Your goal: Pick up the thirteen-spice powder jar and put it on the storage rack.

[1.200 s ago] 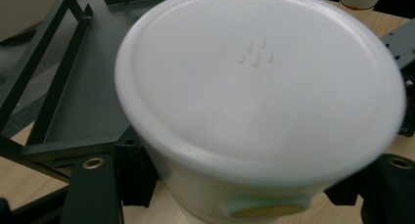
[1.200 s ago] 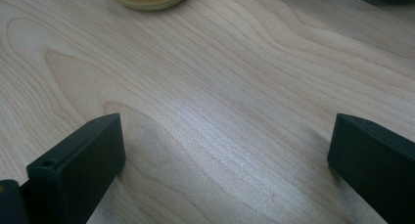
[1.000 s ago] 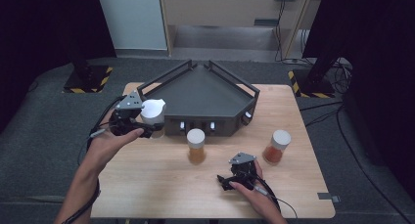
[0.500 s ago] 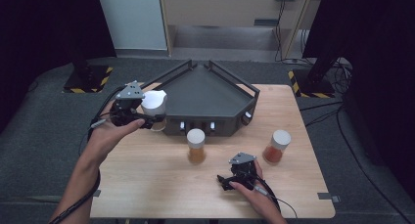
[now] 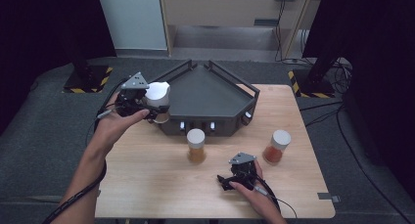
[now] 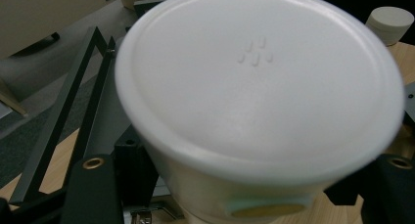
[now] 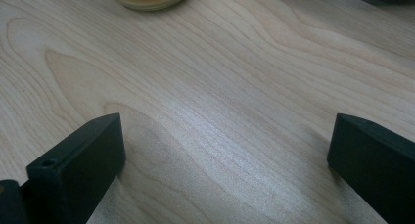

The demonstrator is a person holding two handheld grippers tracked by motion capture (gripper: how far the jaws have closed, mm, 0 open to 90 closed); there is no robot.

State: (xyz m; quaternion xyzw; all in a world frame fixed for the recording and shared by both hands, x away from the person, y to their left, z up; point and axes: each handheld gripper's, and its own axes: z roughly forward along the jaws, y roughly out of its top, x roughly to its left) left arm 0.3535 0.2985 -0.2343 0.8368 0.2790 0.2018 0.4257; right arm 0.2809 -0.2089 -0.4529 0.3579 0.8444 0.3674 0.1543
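Here left gripper (image 5: 147, 104) clamps white-lidded jar (image 5: 158, 100), lifted at left edge of dark tray (image 5: 210, 94), contents probably yellowish, view blurred. Right gripper (image 5: 230, 181) rests on wooden table (image 5: 147, 185), jaws wide apart, nothing between; amber jar (image 5: 196, 145) near.

Matt white plastic lid (image 6: 259, 87) (smooth); wood-grain table (image 7: 220, 101)

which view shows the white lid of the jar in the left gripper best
The left gripper view: the white lid is seen close up, with its rim and small raised dots, clamped between the black jaws. The high view shows the same lid small, held by the left gripper at the dark tray's left edge.
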